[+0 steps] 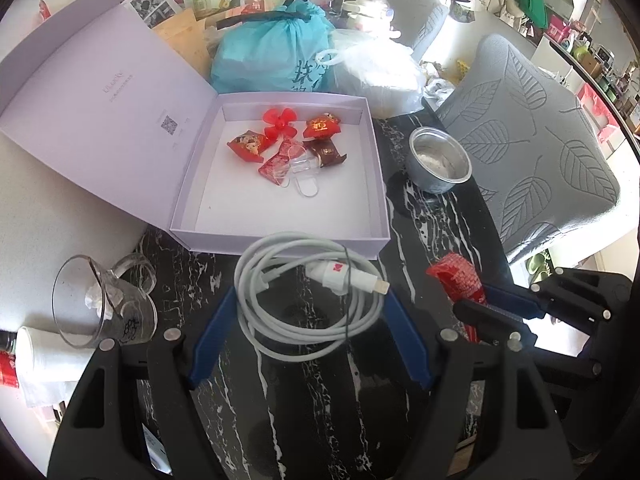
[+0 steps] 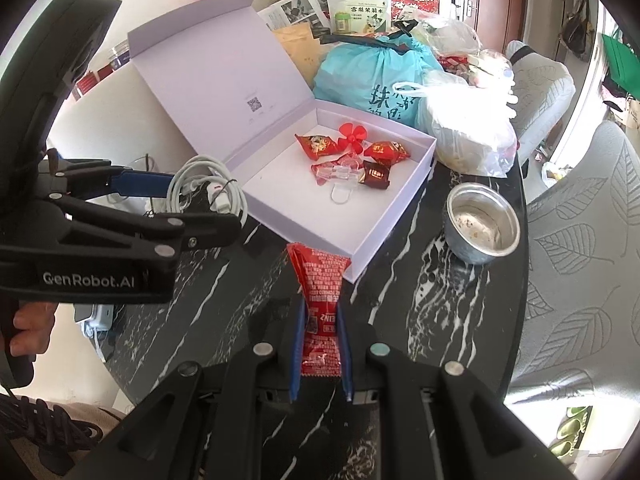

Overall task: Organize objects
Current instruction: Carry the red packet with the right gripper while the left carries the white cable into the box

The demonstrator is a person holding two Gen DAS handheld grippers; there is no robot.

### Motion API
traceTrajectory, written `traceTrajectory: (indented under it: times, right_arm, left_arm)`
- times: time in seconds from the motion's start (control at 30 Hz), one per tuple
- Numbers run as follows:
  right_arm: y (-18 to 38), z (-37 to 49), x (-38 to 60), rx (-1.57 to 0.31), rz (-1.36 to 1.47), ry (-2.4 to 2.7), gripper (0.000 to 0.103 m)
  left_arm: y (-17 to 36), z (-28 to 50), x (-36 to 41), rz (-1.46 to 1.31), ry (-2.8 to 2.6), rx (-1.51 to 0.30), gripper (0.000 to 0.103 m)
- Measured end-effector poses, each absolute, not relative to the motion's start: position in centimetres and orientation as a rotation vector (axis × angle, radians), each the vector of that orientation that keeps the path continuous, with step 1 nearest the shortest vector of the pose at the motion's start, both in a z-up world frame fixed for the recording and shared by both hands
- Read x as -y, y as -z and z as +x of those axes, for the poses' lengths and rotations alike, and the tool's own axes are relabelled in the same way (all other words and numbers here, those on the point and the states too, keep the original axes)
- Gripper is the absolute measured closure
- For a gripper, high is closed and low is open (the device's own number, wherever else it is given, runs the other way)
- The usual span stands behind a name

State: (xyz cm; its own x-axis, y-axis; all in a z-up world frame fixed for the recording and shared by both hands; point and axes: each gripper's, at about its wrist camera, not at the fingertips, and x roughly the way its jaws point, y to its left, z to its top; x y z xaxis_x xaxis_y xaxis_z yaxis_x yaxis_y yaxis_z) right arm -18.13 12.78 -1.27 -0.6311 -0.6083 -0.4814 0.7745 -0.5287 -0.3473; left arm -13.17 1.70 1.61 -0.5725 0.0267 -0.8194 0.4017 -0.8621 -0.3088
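A coiled white charging cable (image 1: 308, 300) sits between the blue fingers of my left gripper (image 1: 310, 296), which is shut on it just in front of the open lilac box (image 1: 280, 240). From the right wrist, the coil (image 2: 200, 188) hangs in the left gripper (image 2: 204, 200) left of the box (image 2: 396, 216). My right gripper (image 2: 321, 310) is shut on a red snack packet (image 2: 318, 276), whose top reaches the box's near corner. This packet (image 1: 456, 276) also shows at the right in the right gripper (image 1: 472, 300). Inside the box lie several red candies (image 1: 248, 146), a red plastic fan (image 1: 280, 122) and a clear clip (image 1: 304, 172).
A steel bowl (image 1: 438, 164) stands right of the box on the black marble table (image 1: 320, 380). A tipped glass cup (image 1: 104, 304) lies at the left. A teal bag (image 1: 272, 52) and a white plastic bag (image 1: 376, 76) crowd behind the box. A grey chair (image 1: 532, 152) is at the right.
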Motion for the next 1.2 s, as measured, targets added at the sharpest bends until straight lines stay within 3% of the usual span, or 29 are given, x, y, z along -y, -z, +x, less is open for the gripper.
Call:
traceTrajectory:
  times: [1.2]
  right_arm:
    - [-2.9, -29.6, -2.9, -0.699, 0.458, 2.162, 0.088]
  left_arm:
    - [3.9, -24.9, 6.7, 1.449, 2.476, -0.691, 0.030]
